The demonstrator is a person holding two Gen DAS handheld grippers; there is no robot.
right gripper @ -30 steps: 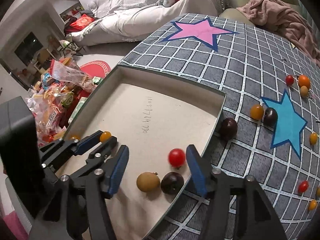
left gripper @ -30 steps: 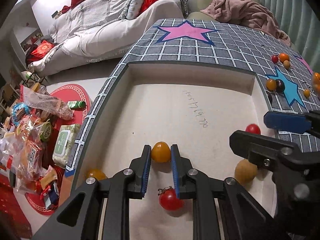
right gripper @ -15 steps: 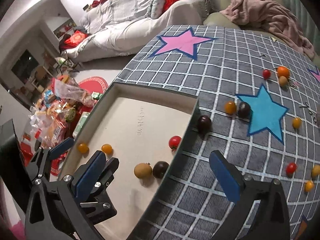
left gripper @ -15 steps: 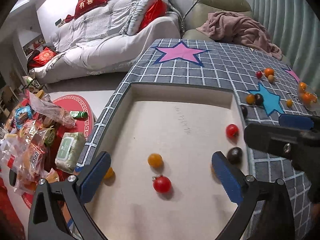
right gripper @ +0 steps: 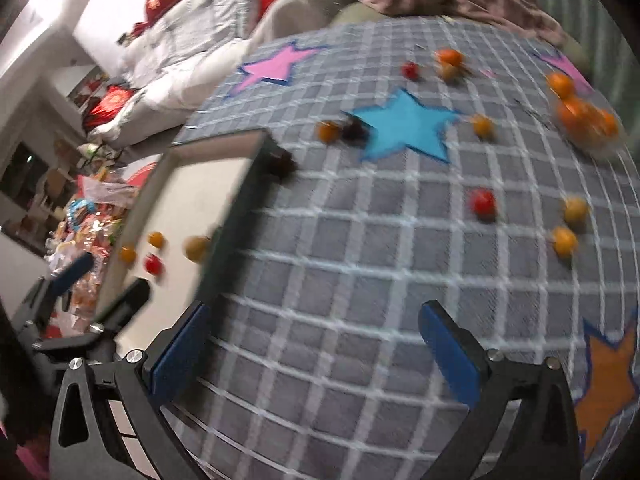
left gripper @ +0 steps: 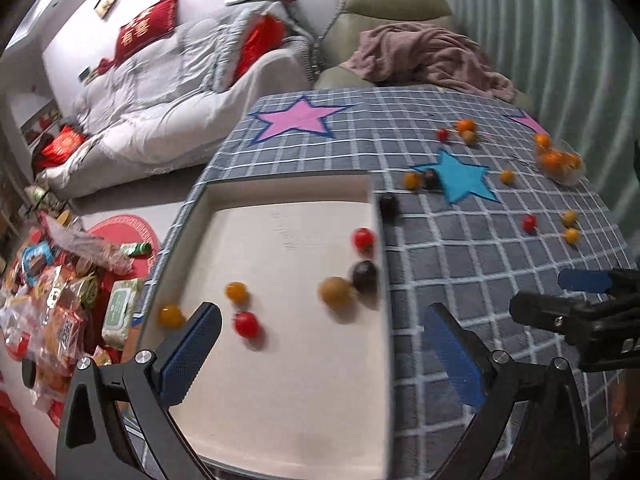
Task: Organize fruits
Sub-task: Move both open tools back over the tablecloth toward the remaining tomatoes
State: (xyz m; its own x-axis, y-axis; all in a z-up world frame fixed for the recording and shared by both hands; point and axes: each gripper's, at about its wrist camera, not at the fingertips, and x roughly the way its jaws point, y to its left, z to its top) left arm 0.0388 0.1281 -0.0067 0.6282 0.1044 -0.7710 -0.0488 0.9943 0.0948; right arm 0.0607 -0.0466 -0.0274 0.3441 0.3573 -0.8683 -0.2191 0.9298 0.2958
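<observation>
A shallow beige tray (left gripper: pixel 280 408) lies on the grey checked tablecloth (left gripper: pixel 480 248). In it lie several small fruits: an orange one (left gripper: pixel 236 292), a red tomato (left gripper: pixel 246 323), a brown one (left gripper: pixel 336 298), a dark one (left gripper: pixel 365 276) and another red one (left gripper: pixel 363 238). My left gripper (left gripper: pixel 320 354) is open and empty above the tray's near part. My right gripper (right gripper: pixel 314 350) is open and empty above the cloth, right of the tray (right gripper: pixel 192 184). Loose fruits lie on the cloth, among them a red tomato (right gripper: pixel 483 202) and two orange ones (right gripper: pixel 565 240).
A dark fruit (left gripper: pixel 388 206) sits against the tray's outer right wall. A clear bag of oranges (left gripper: pixel 558 160) lies at the far right. A sofa (left gripper: pixel 168 92) and an armchair with a pink blanket (left gripper: pixel 424 52) stand behind the table. Snack bags (left gripper: pixel 48 308) cover the floor on the left.
My left gripper opened, let go of the orange fruit and pulled back and up. My right gripper opened wide and swung right, from over the tray to over the cloth.
</observation>
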